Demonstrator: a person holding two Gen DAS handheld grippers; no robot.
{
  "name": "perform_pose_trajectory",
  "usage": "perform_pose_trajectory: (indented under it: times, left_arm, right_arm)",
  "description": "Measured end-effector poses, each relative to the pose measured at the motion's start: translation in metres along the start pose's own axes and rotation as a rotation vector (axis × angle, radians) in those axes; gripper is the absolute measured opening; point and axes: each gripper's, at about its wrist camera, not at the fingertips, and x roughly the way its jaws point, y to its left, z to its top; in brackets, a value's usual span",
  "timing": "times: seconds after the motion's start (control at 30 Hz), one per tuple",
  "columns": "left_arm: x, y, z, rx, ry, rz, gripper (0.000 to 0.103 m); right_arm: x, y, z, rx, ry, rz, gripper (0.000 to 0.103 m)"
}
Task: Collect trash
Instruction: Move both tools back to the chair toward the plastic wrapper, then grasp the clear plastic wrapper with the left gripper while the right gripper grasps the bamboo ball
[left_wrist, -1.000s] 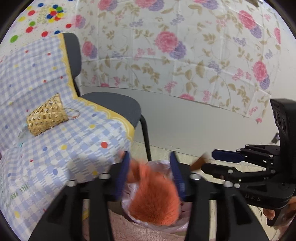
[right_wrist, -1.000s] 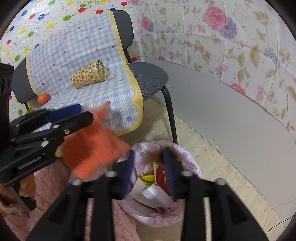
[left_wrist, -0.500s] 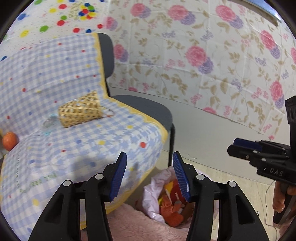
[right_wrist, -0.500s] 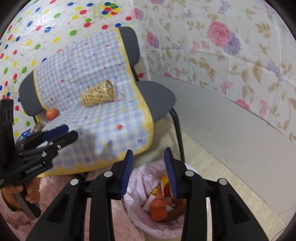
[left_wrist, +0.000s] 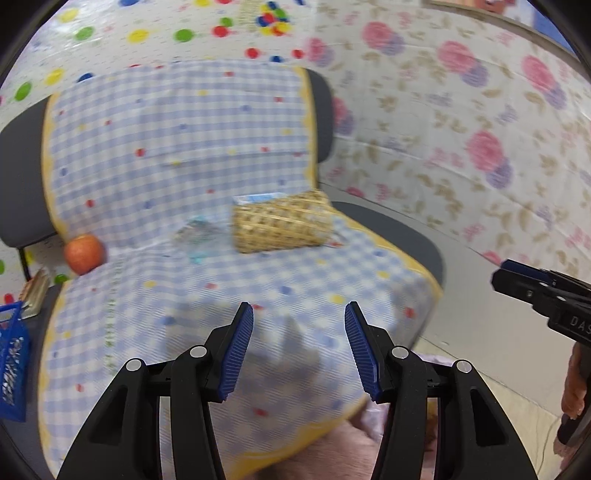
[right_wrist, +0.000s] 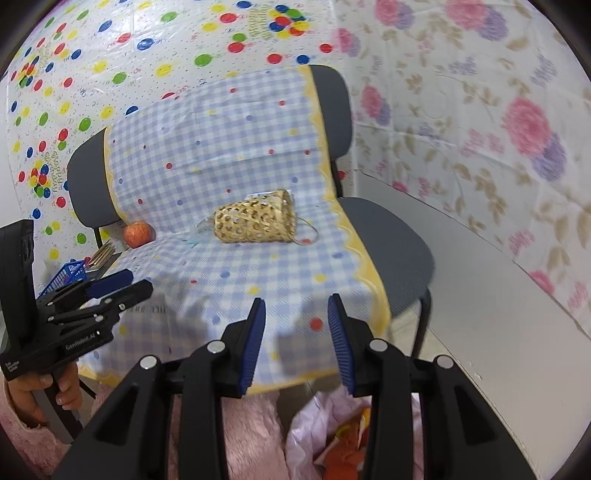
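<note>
My left gripper (left_wrist: 299, 332) is open and empty above the checked cloth (left_wrist: 177, 155) on the chair seats. My right gripper (right_wrist: 295, 332) is also open and empty, over the cloth's front edge. A woven basket (left_wrist: 280, 225) lies on its side on the cloth, with a clear wrapper (left_wrist: 199, 236) to its left and a blue packet (left_wrist: 258, 199) behind it. An apple (left_wrist: 84, 254) rests at the cloth's left edge. The pink trash bag (right_wrist: 314, 417) sits on the floor below my right gripper, with orange pieces (right_wrist: 343, 446) inside. The right wrist view shows the left gripper (right_wrist: 138, 281) at its left.
Two grey chairs (right_wrist: 391, 229) stand side by side against papered walls. A blue crate (right_wrist: 66, 277) and a stack of flat things sit left of the cloth. A pink fluffy sleeve (right_wrist: 251, 435) fills the bottom of the view. A hand (right_wrist: 33, 391) holds the left gripper's handle.
The left gripper let go of an orange fluffy thing, which now lies in the bag. Both grippers rose and swung left from the bag toward the chair seat.
</note>
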Motion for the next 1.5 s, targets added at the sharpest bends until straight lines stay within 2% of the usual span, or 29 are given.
perform_pose_trajectory:
  times: [0.13,0.37,0.47,0.7,0.77,0.83,1.1,1.13,1.2,1.23,1.3,1.33,1.37,1.5]
  left_arm:
    - [0.014,0.031,0.016,-0.045,0.010,0.068,0.065]
    - [0.053,0.085,0.051,-0.116,0.057,0.157,0.067]
    - [0.077,0.101,0.060,-0.138,0.096,0.179,0.068]
    - [0.151,0.126,0.071,-0.224,0.224,0.147,0.068]
    - [0.171,0.131,0.074,-0.252,0.256,0.147,0.068]
    - [0.188,0.135,0.076,-0.270,0.280,0.147,0.068]
    - [0.242,0.149,0.086,-0.356,0.369,0.085,0.067]
    - [0.244,0.150,0.087,-0.363,0.366,0.086,0.066]
    - [0.246,0.152,0.088,-0.370,0.358,0.115,0.053]
    - [0.246,0.152,0.088,-0.366,0.353,0.125,0.043]
    - [0.237,0.152,0.089,-0.364,0.316,0.122,0.011]
    - [0.228,0.152,0.090,-0.366,0.291,0.095,0.005]
    - [0.218,0.151,0.091,-0.362,0.258,0.088,0.002]
    - [0.174,0.149,0.097,-0.335,0.134,0.078,0.000]
  right_arm:
    - [0.025,0.008,0.021,-0.015,0.006,0.010,0.037]
    - [0.065,0.011,0.079,-0.032,-0.034,0.016,0.052]
    - [0.087,0.008,0.105,-0.030,-0.046,0.020,0.055]
    - [0.136,-0.001,0.139,-0.023,-0.040,0.019,0.055]
    - [0.151,-0.003,0.146,-0.028,-0.032,0.013,0.050]
    - [0.164,-0.005,0.150,-0.022,-0.016,-0.001,0.045]
    - [0.193,-0.018,0.157,0.025,0.017,0.009,0.045]
    - [0.194,-0.018,0.156,0.026,0.022,0.008,0.045]
    - [0.195,-0.018,0.153,0.025,0.030,0.007,0.045]
    - [0.195,-0.019,0.152,0.026,0.033,0.006,0.045]
    - [0.193,-0.019,0.150,0.028,0.038,0.008,0.045]
    - [0.192,-0.020,0.150,0.026,0.038,0.007,0.045]
    - [0.191,-0.020,0.151,0.024,0.039,0.006,0.045]
    - [0.188,-0.021,0.156,0.029,0.034,0.021,0.045]
